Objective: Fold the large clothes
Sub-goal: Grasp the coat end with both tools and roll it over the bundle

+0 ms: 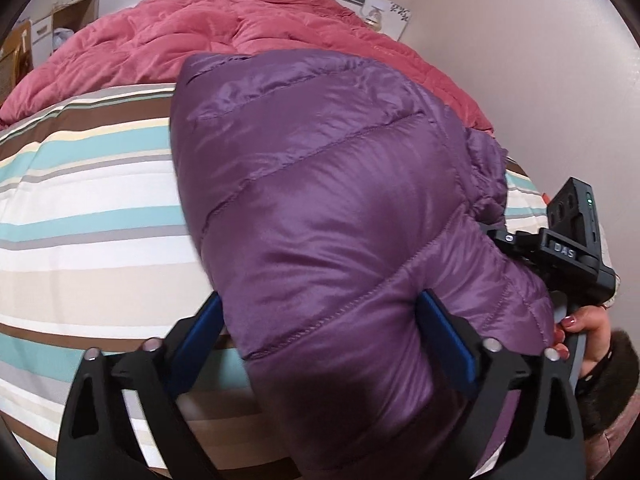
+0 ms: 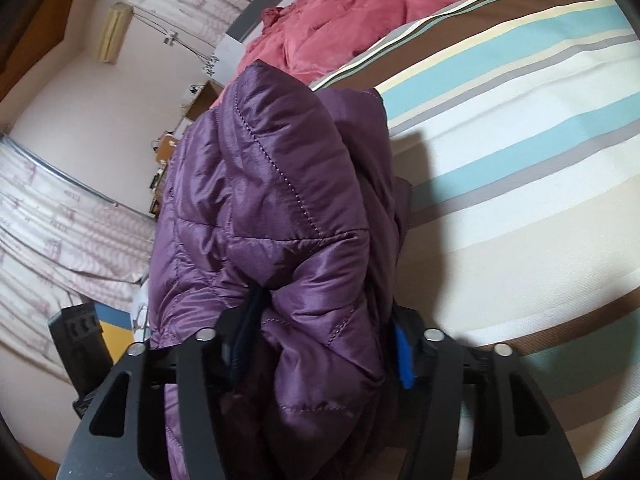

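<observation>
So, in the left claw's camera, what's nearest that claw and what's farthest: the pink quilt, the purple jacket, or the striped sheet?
1. Purple jacket, held in the left claw.
2. Striped sheet, just beneath, to the left.
3. Pink quilt, at the far end of the bed.

jacket (image 1: 340,200): glossy purple quilted cloth, stitched seams | sheet (image 1: 88,208): matt striped woven cloth | duvet (image 1: 208,36): red quilted cloth, faint sheen | left gripper (image 1: 320,340): matt black plastic, blue pads, metal studs
</observation>
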A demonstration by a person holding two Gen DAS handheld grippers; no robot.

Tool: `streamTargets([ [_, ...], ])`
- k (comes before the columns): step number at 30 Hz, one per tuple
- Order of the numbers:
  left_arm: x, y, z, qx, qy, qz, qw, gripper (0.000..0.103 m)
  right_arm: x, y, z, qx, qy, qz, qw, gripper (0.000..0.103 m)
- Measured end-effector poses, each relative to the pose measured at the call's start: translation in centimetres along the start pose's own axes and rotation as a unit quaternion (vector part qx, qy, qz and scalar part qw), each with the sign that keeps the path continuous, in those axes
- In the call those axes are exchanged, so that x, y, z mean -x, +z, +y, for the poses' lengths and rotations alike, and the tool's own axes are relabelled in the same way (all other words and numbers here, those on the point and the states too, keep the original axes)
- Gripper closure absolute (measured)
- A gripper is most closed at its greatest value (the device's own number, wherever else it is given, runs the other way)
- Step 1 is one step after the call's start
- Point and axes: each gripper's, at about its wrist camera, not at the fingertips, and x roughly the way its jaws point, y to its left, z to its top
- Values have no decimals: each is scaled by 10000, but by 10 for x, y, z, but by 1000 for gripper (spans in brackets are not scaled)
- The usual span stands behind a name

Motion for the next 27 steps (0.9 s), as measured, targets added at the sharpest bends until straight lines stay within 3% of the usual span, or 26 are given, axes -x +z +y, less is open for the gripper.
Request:
streamTargets([
  [5,9,-3,-9,-153,51,-121,9998,32,8,-5,12,181,12,-211,9996,67],
  [12,30,-9,-21,-343,213,-324,9987,50,19,-6,32,425,94,-449,9980,73],
  [20,55,-19,-30,-564,269,-578,9964,56,32,-15,36,421,234,-627,9969,73],
  [27,77,-29,-22,-592,396,-762,9945,57,38,-30,63,677,306,-771,9943,73],
])
